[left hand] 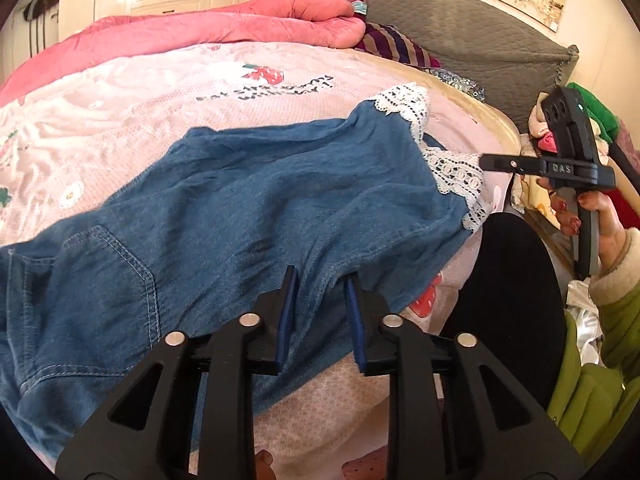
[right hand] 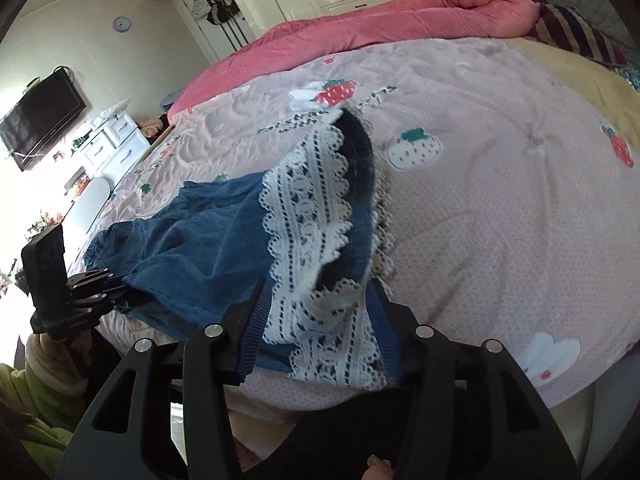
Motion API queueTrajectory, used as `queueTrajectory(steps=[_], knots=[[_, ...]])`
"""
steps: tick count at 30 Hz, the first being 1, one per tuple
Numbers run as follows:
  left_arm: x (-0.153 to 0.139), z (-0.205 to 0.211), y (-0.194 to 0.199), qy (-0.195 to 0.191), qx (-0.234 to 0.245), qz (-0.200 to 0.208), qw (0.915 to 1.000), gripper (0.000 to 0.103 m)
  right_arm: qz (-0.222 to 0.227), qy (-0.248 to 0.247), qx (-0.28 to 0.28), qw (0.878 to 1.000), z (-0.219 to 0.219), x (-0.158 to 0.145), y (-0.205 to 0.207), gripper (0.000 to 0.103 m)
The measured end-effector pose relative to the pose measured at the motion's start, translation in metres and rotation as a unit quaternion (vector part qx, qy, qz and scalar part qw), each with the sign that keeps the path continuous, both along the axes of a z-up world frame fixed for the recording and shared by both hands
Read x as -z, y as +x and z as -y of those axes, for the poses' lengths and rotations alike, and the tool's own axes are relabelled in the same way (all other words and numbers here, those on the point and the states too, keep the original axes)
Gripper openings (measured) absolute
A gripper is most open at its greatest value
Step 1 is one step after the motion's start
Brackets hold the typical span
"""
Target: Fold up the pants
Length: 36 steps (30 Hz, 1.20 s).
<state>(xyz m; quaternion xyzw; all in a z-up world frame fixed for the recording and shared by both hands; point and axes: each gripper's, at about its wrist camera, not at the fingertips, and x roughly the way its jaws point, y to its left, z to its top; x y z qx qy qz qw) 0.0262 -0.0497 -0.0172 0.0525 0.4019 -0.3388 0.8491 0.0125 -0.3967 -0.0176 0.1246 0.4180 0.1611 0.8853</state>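
Black linkages of the left gripper [left hand: 320,276] are filling the foreground of the left wrist view, its jaws standing slightly parted over a seam ridge of the pants [left hand: 224,208]; the blue pads [left hand: 289,312] are flanking the cloth but not visibly pressing it, so nothing is being gripped. In the right wrist view the right gripper [right hand: 316,292] is holding its jaws wider apart, with the lace hem [right hand: 308,216] lying between them, unpinched as far as can be seen.

Pants are lying spread across the strawberry-print bedsheet [right hand: 500,208], near the bed edge closest to the person, leg ends with the lace trim toward the right gripper and the pocket [left hand: 108,276] end toward the left. A pink quilt [left hand: 200,32] is lying well beyond them.

Judgement: the denim is looking thin, soft and light, draping and wrinkling freely; it is unlikely to slip, but the openwork lace could snag or stretch. Hold is best taken on seams and on the denim just behind the lace.

Both grippers are pointing forward and downward at the bed. A hand [left hand: 596,216] in a green sleeve [left hand: 612,320] is clasping the right handle.
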Motion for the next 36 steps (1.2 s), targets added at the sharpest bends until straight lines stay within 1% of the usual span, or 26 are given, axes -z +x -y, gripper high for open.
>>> queueTrajectory(steps=[1,2,3,4,5,7,9,11,12,13,15,16,18,19,20,22,23,27,29,33,35,36], knots=[[-0.001,0.001,-0.001,0.002,0.001,0.002,1.0,0.019,-0.002,-0.007,-0.007,1.0,-0.003,0.0,0.003,0.047],[-0.001,0.001,-0.001,0.003,0.001,0.003,1.0,0.019,-0.012,-0.03,-0.017,0.999,-0.01,0.003,0.01,0.039],[0.0,0.002,0.0,0.004,-0.002,0.001,1.0,0.019,-0.026,-0.054,-0.023,0.998,-0.016,0.007,0.016,0.03],[0.002,0.002,0.0,0.006,-0.004,-0.001,1.0,0.019,-0.036,-0.067,-0.024,0.997,-0.018,0.011,0.019,0.006],[0.004,0.003,0.002,0.009,-0.007,-0.004,0.9999,0.019,-0.044,-0.064,-0.027,0.997,-0.019,0.014,0.023,0.006],[0.007,0.004,0.004,0.013,-0.01,-0.007,0.9998,0.019,-0.036,-0.061,-0.023,0.997,-0.015,0.009,0.021,0.006],[0.008,0.004,0.004,0.015,-0.011,-0.008,0.9998,0.019,-0.001,-0.064,-0.01,0.998,-0.001,-0.008,0.01,0.006],[0.011,0.004,0.006,0.015,-0.011,-0.013,0.9997,0.019,0.022,-0.058,-0.006,0.998,0.012,-0.019,-0.001,0.006],[0.014,0.006,0.007,0.016,-0.012,-0.015,0.9997,0.019,0.026,-0.052,-0.009,0.998,0.014,-0.019,-0.004,0.006],[0.016,0.006,0.008,0.018,-0.013,-0.018,0.9996,0.019,0.022,-0.052,-0.015,0.998,0.015,-0.015,-0.008,0.007],[0.02,0.005,0.01,0.022,-0.017,-0.022,0.9994,0.019,0.002,-0.07,-0.027,0.997,0.008,-0.003,-0.01,0.007],[0.02,0.004,0.01,0.023,-0.017,-0.023,0.9993,0.019,-0.01,-0.076,-0.035,0.996,0.005,0.009,-0.011,0.007],[0.021,0.002,0.01,0.024,-0.018,-0.023,0.9993,0.019,-0.015,-0.079,-0.034,0.996,0.004,0.022,-0.016,0.007],[0.02,0.002,0.009,0.024,-0.017,-0.023,0.9993,0.019,-0.015,-0.072,-0.033,0.997,0.007,0.026,-0.018,0.008],[0.02,0.001,0.008,0.025,-0.016,-0.023,0.9993,0.019,-0.016,-0.065,-0.03,0.997,0.009,0.028,-0.02,0.01],[0.019,0.001,0.005,0.027,-0.01,-0.022,0.9993,0.019,-0.015,-0.047,-0.027,0.998,0.015,0.028,-0.026,0.011],[0.019,0.0,0.003,0.028,-0.009,-0.022,0.9993,0.019,-0.015,-0.05,-0.027,0.998,0.016,0.026,-0.029,0.014],[0.013,-0.006,-0.006,0.026,-0.009,-0.019,0.9994,0.02,-0.016,-0.056,-0.031,0.998,0.018,0.019,-0.039,0.018],[0.007,-0.015,-0.011,0.022,-0.017,-0.015,0.9995,0.027,-0.008,-0.053,-0.028,0.998,0.02,0.013,-0.041,0.025],[-0.007,-0.044,-0.018,0.022,-0.059,0.0,0.998,0.029,0.013,-0.051,-0.023,0.998,0.015,0.001,-0.039,0.03],[-0.012,-0.069,-0.017,0.029,-0.11,0.003,0.9935,0.034,0.026,-0.053,-0.024,0.998,0.009,-0.004,-0.034,0.032],[-0.013,-0.076,-0.015,0.029,-0.128,-0.001,0.9913,0.034,0.029,-0.053,-0.027,0.998,0.005,-0.006,-0.031,0.033]])
